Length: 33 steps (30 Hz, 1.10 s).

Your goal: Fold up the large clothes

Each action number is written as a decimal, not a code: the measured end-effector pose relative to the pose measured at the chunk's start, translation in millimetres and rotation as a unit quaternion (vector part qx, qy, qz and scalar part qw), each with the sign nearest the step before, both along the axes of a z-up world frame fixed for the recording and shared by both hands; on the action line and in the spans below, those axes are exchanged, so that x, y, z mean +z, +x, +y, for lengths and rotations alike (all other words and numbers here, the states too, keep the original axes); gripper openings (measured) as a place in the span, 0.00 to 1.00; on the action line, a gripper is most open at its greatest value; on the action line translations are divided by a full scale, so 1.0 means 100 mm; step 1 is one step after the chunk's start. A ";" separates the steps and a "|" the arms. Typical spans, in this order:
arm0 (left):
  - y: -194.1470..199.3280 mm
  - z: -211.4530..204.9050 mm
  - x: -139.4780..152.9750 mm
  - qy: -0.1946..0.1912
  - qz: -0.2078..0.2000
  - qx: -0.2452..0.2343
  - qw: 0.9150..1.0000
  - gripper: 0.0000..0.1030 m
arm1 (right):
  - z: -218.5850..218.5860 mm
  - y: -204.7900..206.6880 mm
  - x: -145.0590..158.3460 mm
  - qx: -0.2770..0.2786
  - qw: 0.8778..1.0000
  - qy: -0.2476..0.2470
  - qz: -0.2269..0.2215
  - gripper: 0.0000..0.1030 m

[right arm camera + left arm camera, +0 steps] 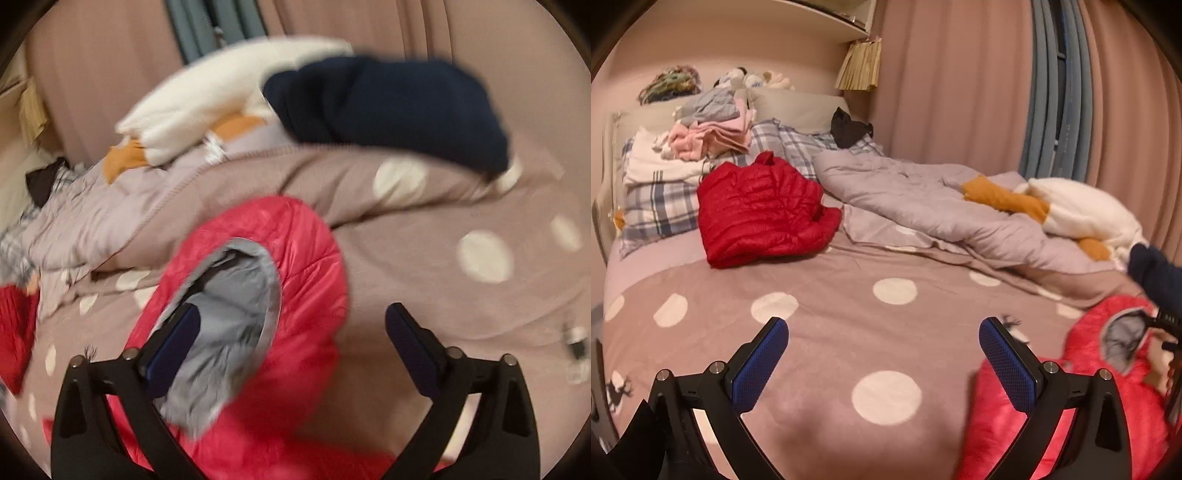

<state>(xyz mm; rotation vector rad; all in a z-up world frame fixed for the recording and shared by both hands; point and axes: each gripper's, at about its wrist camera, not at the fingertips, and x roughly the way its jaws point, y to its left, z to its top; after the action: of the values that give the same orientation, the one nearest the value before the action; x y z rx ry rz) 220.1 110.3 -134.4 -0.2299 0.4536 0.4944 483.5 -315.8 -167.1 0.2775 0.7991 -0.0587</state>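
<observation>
A: What is under the grippers?
B: A bed (820,332) with white dots.
A: Where is the pink coat (295,266)?
B: Right below the right gripper (291,325), to the right of the left gripper (882,339).
A: Are they pinching anything?
B: No. Both are spread wide. The right one's left finger (177,339) is over the coat's grey lining.

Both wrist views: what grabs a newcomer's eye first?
The pink puffer jacket with its grey-lined opening lies on the polka-dot blanket, right under the open right gripper. Further up the bed, a folded red puffer jacket sits by the plaid pillows. The left gripper hangs open over bare blanket.
</observation>
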 end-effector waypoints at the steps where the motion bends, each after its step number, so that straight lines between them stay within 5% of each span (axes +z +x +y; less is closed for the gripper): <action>1: 0.04 0.00 -0.04 0.006 0.005 0.004 1.000 0.99 | -0.01 0.12 -0.11 -0.005 1.000 0.006 0.015 0.75; 2: 0.07 0.01 -0.08 0.008 0.010 0.006 1.000 0.99 | -0.01 0.17 -0.17 -0.008 1.000 0.010 0.025 0.52; 5: 0.13 0.01 -0.17 -0.001 0.032 0.000 0.999 0.99 | -0.06 0.20 -0.24 -0.016 0.998 0.044 0.032 0.11; 10: -0.04 -0.15 0.06 -0.001 0.017 -0.002 1.000 0.99 | 0.11 -0.40 0.47 0.031 0.997 0.035 -0.060 0.10; 14: -0.25 -0.39 0.38 -0.026 -0.007 -0.046 0.999 0.99 | 0.33 -1.47 1.06 0.118 0.981 0.038 -0.151 0.11; 19: -0.44 -0.70 0.51 -0.069 0.009 -0.114 0.991 0.99 | 0.45 -2.59 0.97 0.179 0.973 -0.001 -0.146 0.24; 22: -0.50 -0.84 0.52 -0.077 0.017 -0.140 0.987 0.99 | 0.37 -2.92 0.85 0.167 0.977 0.038 -0.124 0.74; 23: -0.50 -0.87 0.51 -0.083 0.018 -0.147 0.986 0.99 | 0.34 -3.01 0.84 0.160 0.978 0.045 -0.122 0.80; 26: -0.43 -0.95 0.47 -0.120 0.024 -0.187 0.975 0.99 | 0.31 -3.10 0.86 0.155 0.978 0.054 -0.125 0.80; 30: -0.10 -1.06 0.21 -0.215 0.047 -0.237 0.946 0.99 | 0.30 -2.87 0.84 0.147 0.979 0.088 -0.109 0.83; 32: 0.18 -1.12 -0.03 -0.285 0.080 -0.256 0.920 0.99 | 0.32 -2.76 0.69 0.141 0.977 0.130 -0.095 0.85; 33: 0.34 -1.17 -0.18 -0.329 0.095 -0.268 0.901 0.99 | 0.34 -2.68 0.57 0.133 0.976 0.149 -0.082 0.85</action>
<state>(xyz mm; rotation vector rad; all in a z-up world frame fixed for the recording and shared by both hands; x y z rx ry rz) 254.0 -6.6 -152.5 -0.6889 0.8404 -0.2007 215.6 -282.0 -109.7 0.4509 0.6734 0.3350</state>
